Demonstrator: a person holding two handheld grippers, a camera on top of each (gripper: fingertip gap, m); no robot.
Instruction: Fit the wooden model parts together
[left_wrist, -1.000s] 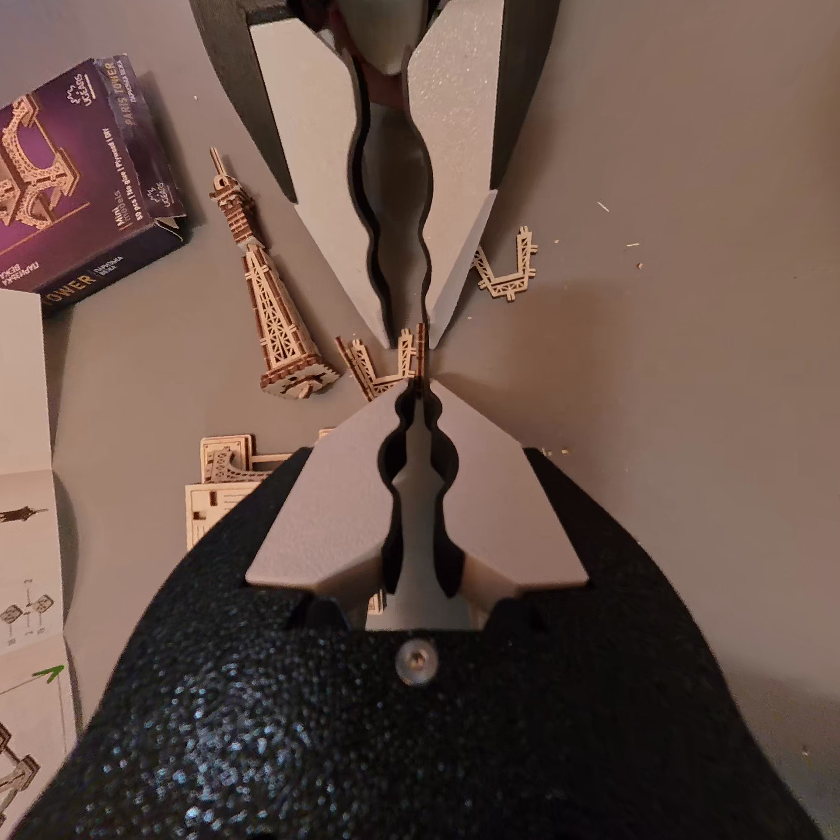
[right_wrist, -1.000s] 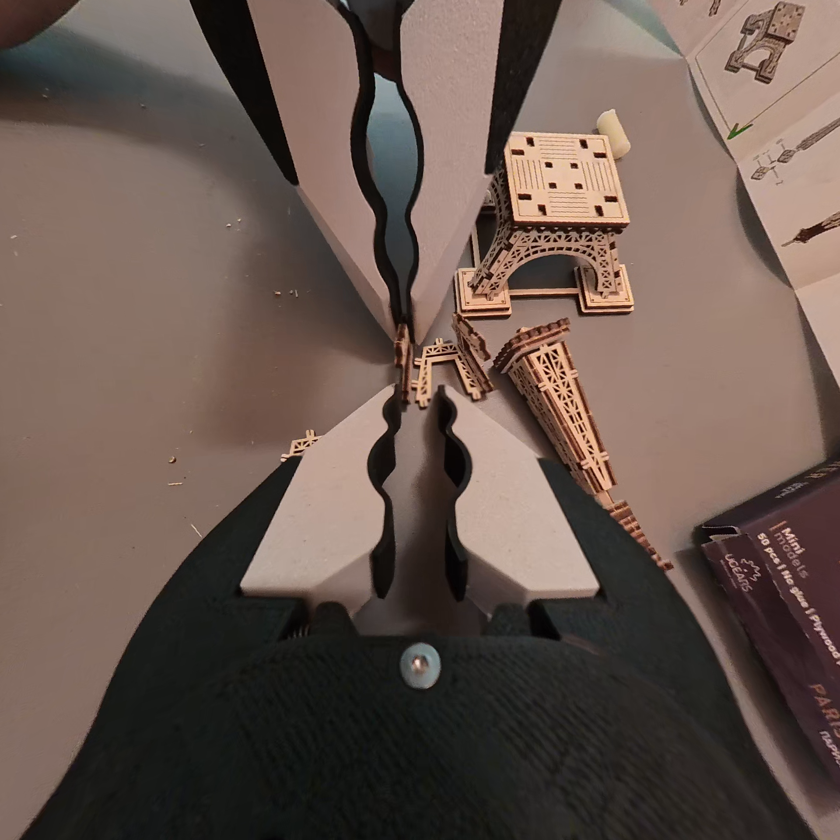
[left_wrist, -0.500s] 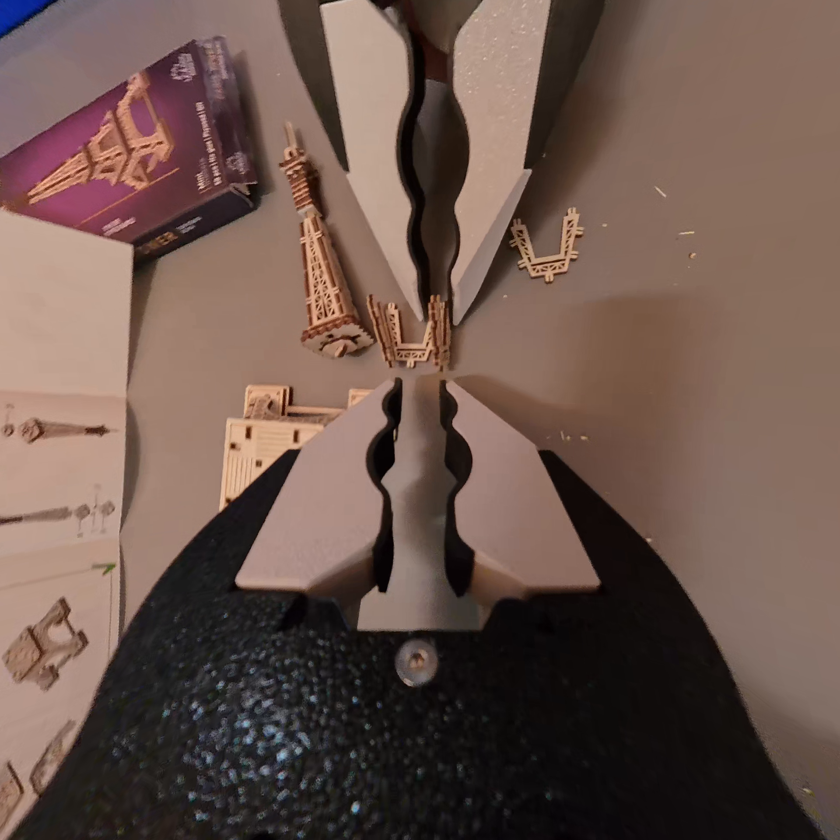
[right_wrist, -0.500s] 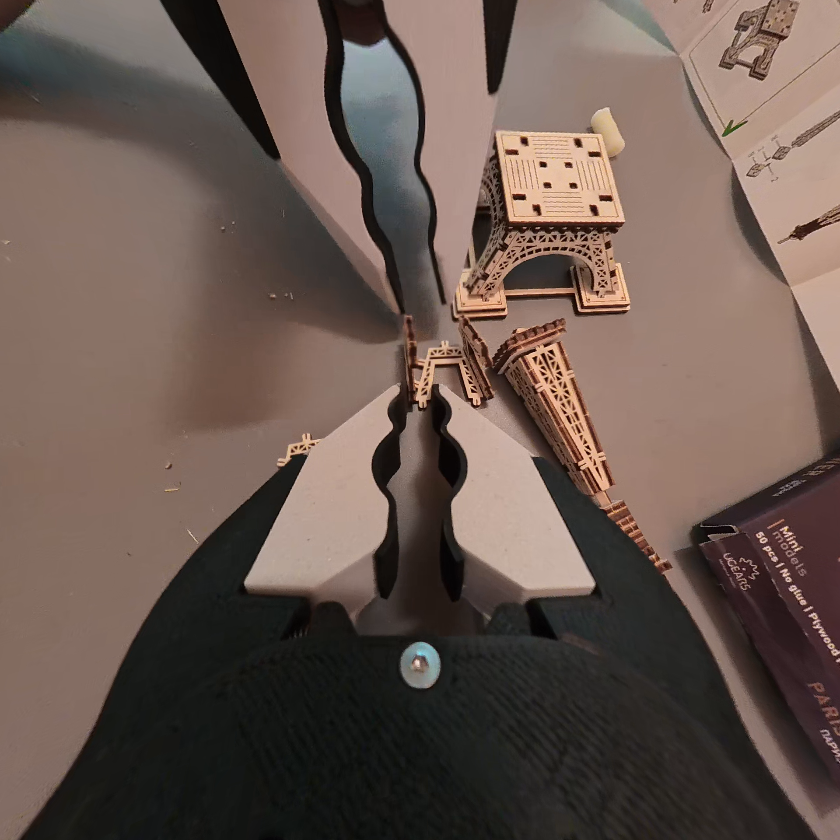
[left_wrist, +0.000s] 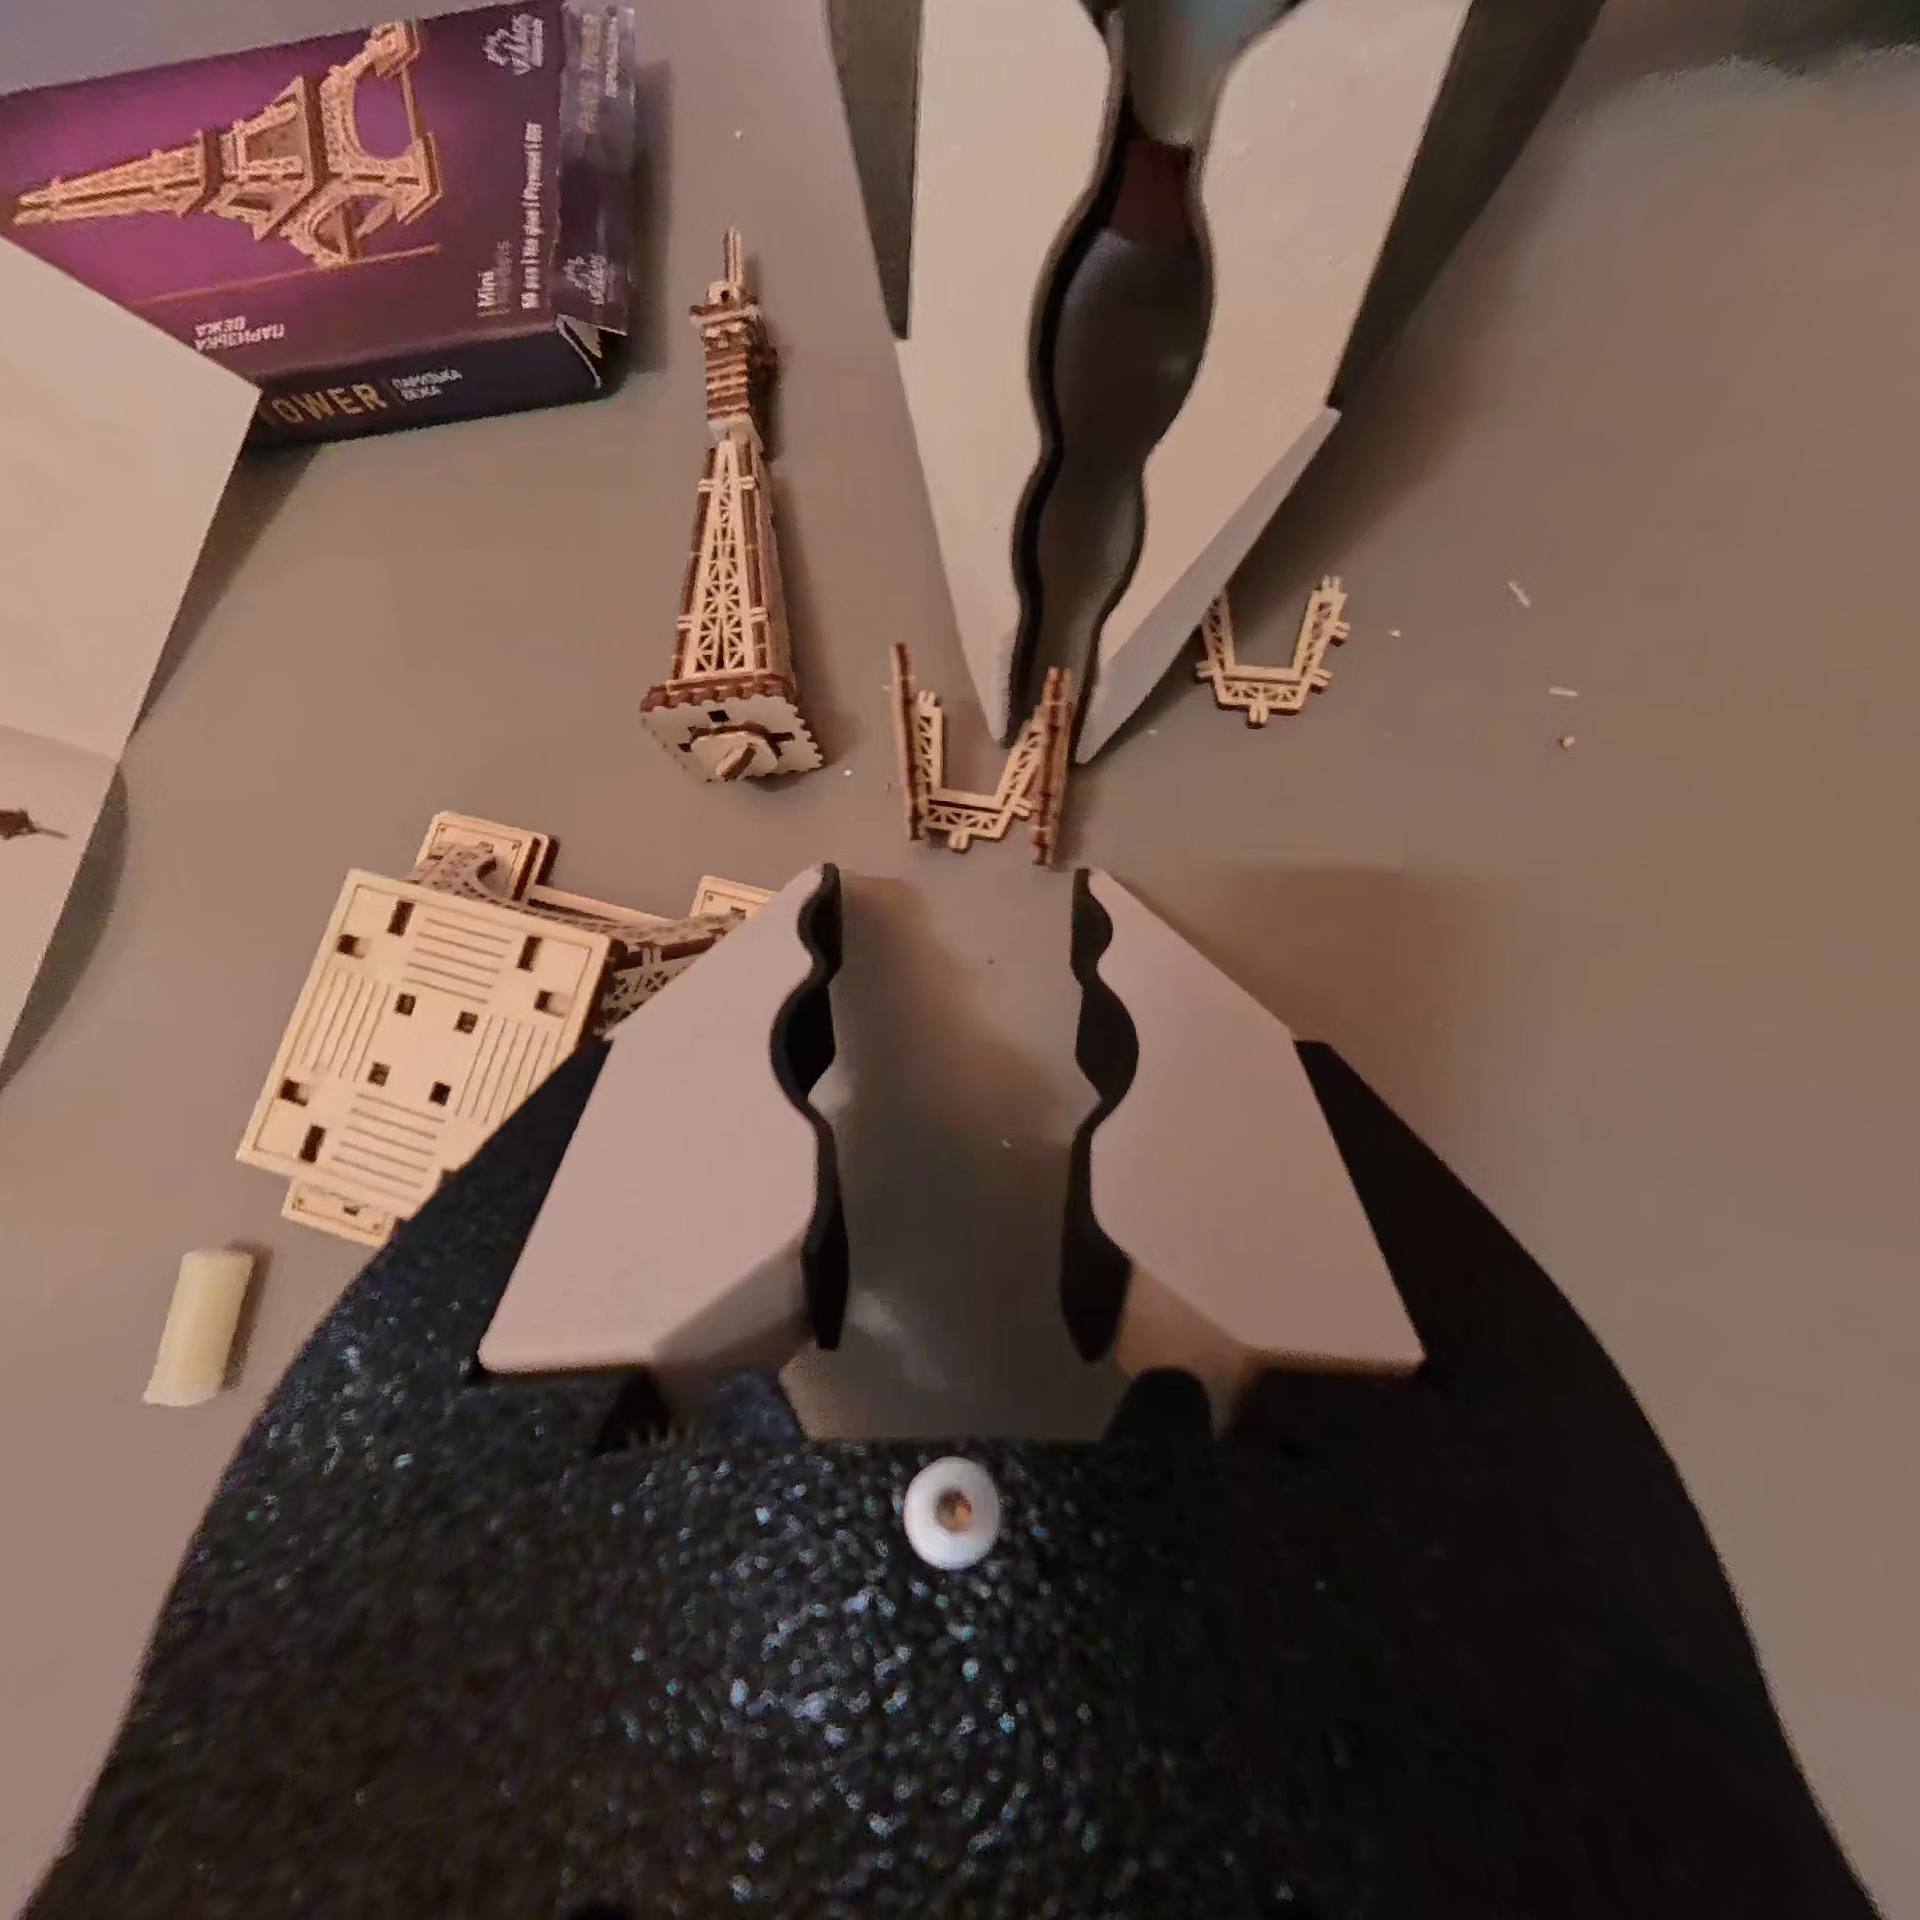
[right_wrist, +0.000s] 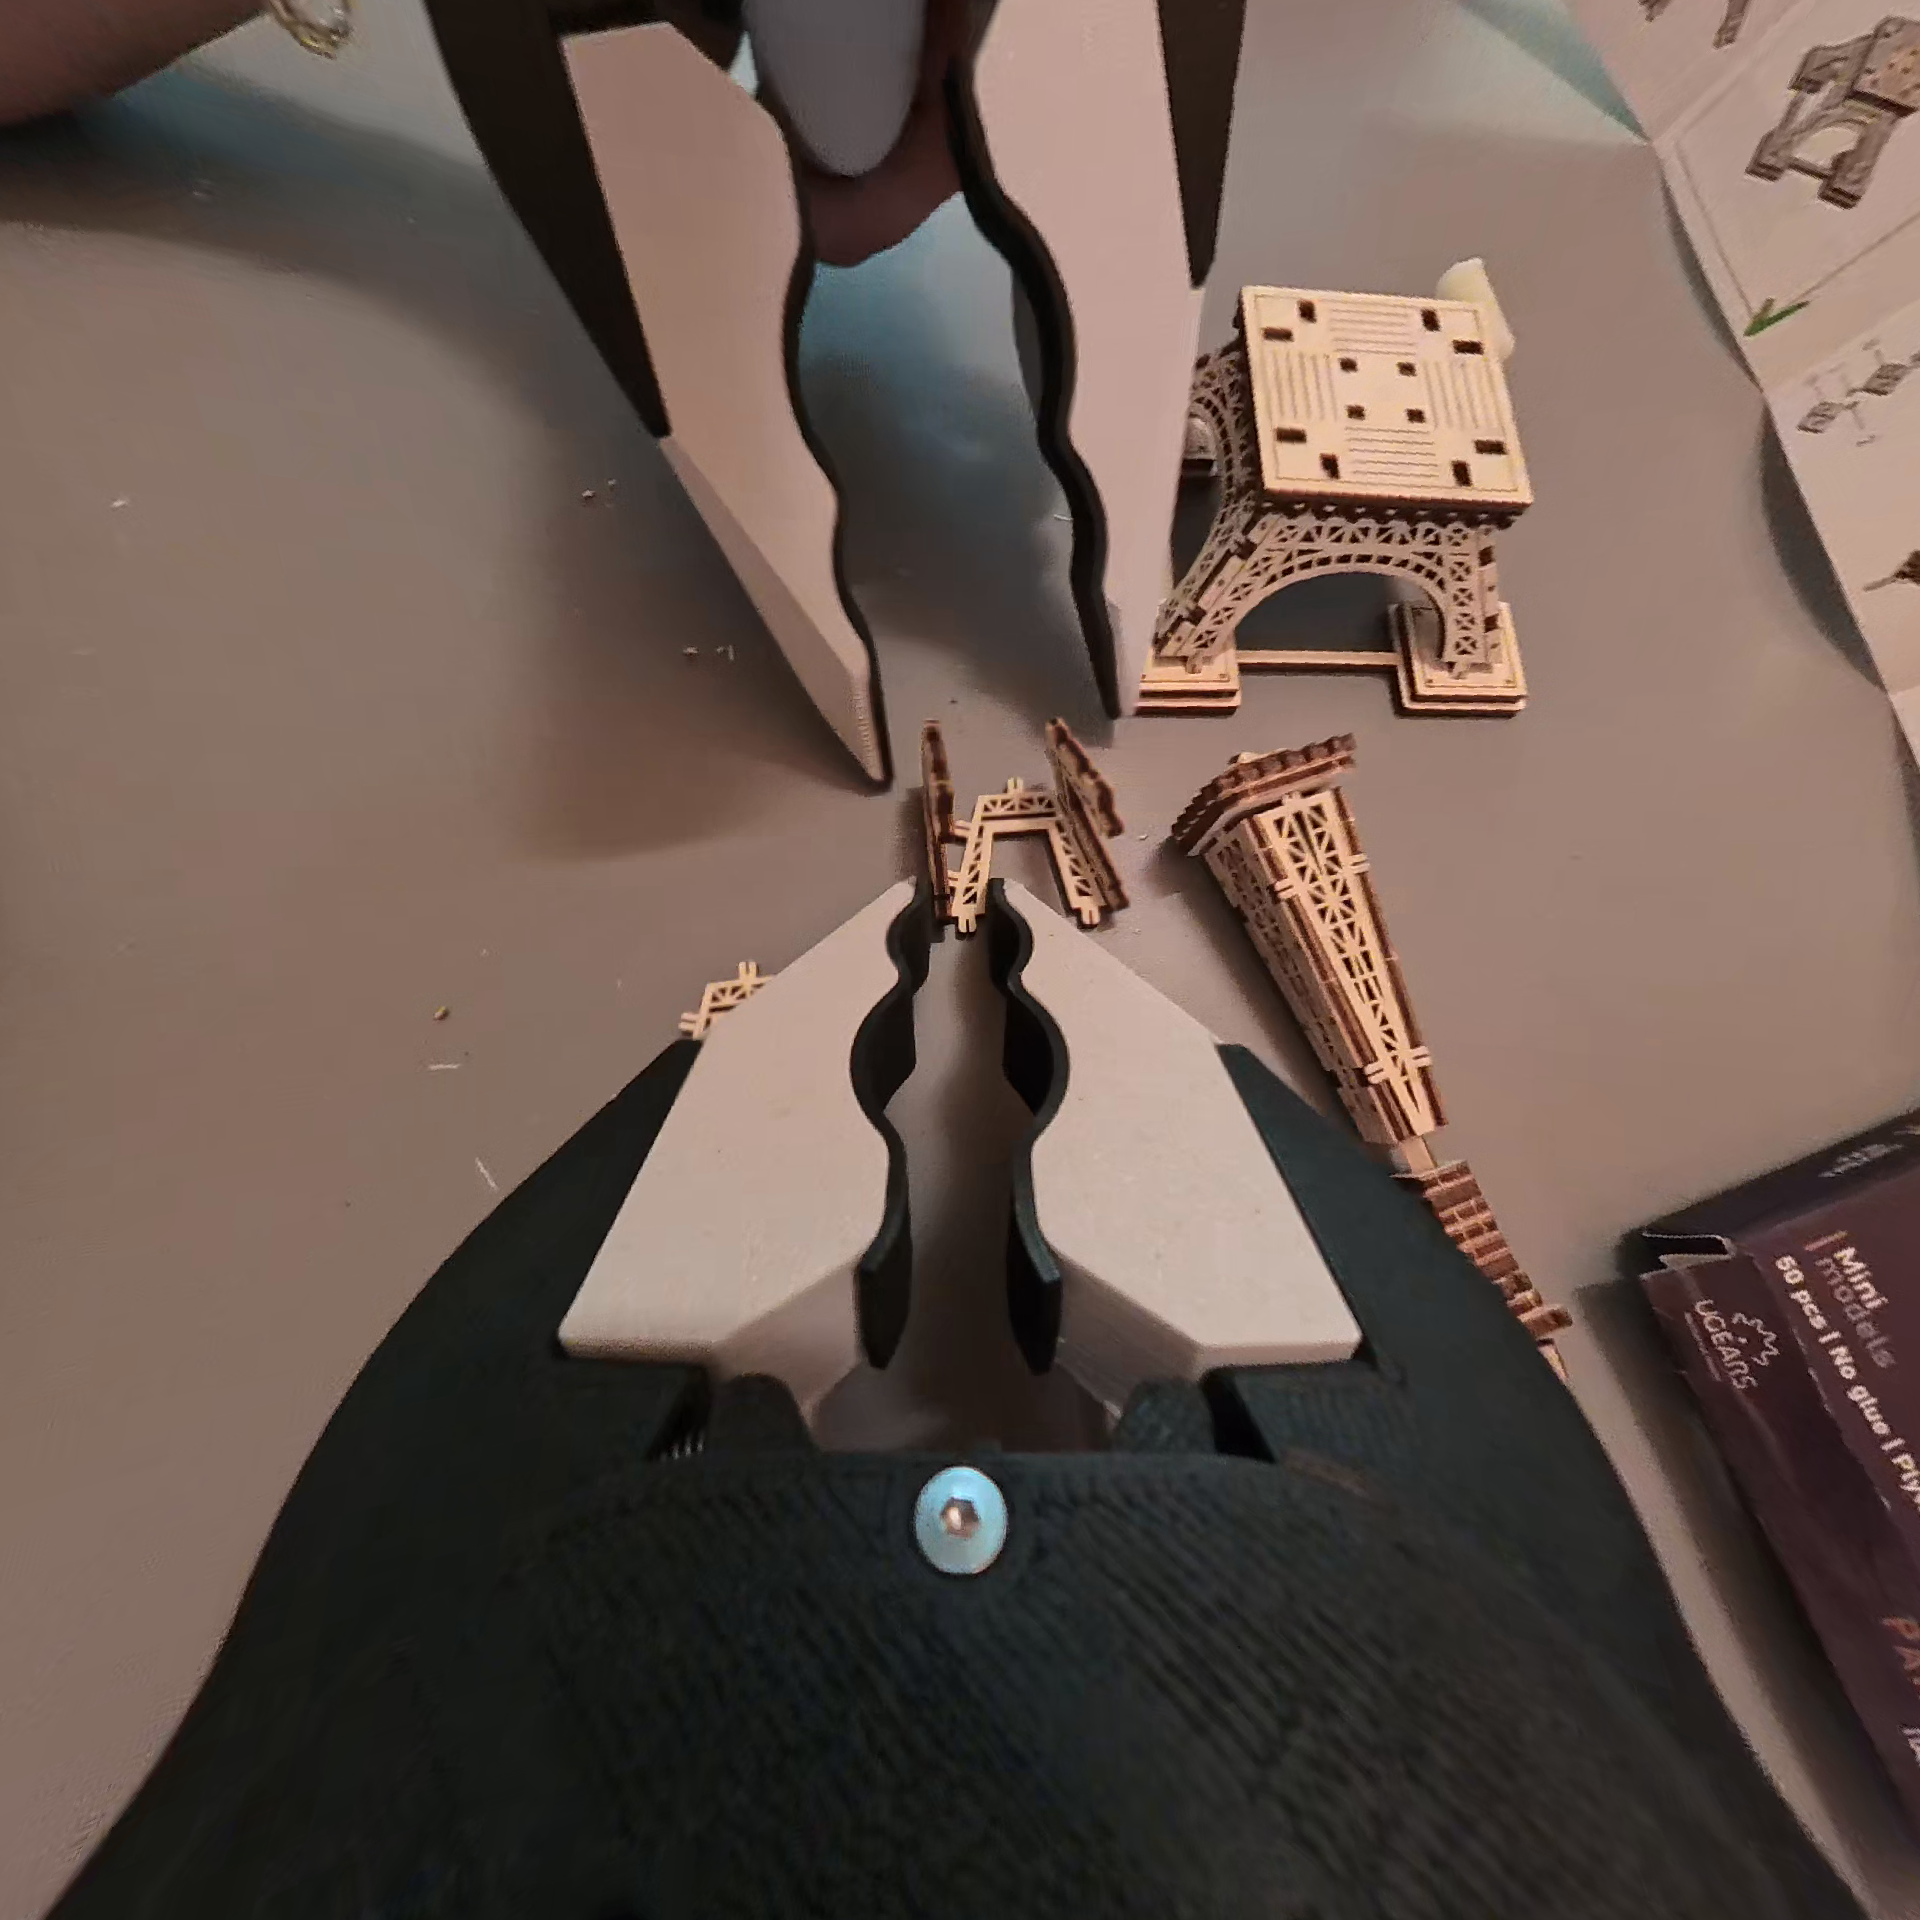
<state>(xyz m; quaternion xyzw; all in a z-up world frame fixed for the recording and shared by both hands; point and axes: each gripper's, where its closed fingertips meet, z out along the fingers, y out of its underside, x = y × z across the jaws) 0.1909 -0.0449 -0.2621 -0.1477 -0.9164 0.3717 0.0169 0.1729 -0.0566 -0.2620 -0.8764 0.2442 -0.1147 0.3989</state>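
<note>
On the grey worktop (left_wrist: 1558, 1039), the left gripper (left_wrist: 951, 883) stands with jaws wide and empty. The right gripper (right_wrist: 961, 904) is pinched narrow on one leg of the small pale lattice wooden frame (right_wrist: 1023, 842), which lies mid-worktop between both grippers. Beside it lie the square-topped arched wooden tower base (right_wrist: 1371, 499) and the tapered lattice wooden spire (left_wrist: 727, 582).

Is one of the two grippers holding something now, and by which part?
The right gripper pinches the small lattice frame by one upright side panel, at its fingertips. The left gripper is open and holds nothing.
</note>
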